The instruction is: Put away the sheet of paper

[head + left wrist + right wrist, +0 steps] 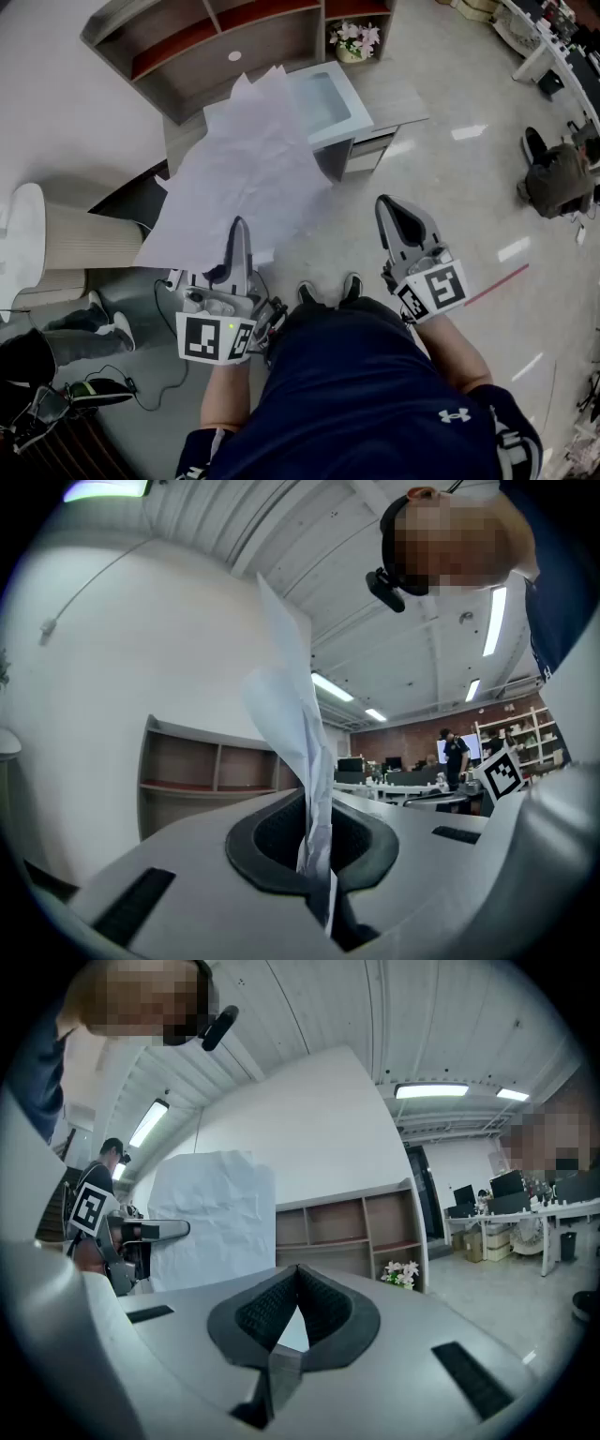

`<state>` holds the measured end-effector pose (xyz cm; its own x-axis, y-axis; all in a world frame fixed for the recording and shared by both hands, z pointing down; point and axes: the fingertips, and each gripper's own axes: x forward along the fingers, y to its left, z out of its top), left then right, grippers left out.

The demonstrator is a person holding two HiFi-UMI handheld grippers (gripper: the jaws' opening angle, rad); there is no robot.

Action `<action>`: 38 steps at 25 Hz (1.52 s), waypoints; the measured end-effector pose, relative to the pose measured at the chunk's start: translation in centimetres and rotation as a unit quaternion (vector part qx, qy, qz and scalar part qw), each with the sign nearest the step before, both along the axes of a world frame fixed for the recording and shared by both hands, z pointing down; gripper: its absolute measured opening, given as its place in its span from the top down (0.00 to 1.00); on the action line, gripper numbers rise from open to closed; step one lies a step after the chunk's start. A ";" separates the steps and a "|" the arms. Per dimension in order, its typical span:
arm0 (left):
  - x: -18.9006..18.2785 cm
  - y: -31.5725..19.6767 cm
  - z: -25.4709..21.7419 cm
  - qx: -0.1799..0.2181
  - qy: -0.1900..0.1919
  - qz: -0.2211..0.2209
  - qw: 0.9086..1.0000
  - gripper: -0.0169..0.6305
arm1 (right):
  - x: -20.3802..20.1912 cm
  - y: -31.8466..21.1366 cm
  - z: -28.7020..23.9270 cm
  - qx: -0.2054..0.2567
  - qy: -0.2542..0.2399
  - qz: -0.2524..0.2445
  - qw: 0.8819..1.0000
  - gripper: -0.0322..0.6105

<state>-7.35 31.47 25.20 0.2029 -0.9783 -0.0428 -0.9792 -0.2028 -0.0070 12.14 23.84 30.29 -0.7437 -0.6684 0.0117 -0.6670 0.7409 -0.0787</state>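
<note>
Left gripper [240, 230]: jaws clamped on the paper [246, 173] at its near edge. The creased sheet is held in the air, short of the desk [398, 98]. Right gripper [392, 208]: jaws together, empty. Beyond: white tray [323, 103] on the desk, shelf [220, 42] behind. Judged: pickup done; placing the sheet remains.

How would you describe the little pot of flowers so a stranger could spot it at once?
Find the open shelf unit of grey wood with reddish boards. In its right-end compartment stands a small pot of pink and white flowers, the only plant in sight.
</note>
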 end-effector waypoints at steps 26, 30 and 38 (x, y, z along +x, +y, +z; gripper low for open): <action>5.3 -0.9 1.7 -0.032 -0.012 -0.092 0.995 0.95 | 7.6 -4.6 3.3 -0.079 -0.047 -0.041 0.995 0.93; 4.8 -2.6 2.4 -0.037 -0.009 -0.093 0.995 0.95 | 7.4 -6.2 4.3 -0.091 -0.041 -0.038 0.994 0.93; 2.2 -7.2 3.8 -0.039 -0.003 -0.079 0.996 0.95 | 5.8 -9.4 5.9 -0.108 -0.022 -0.022 0.994 0.93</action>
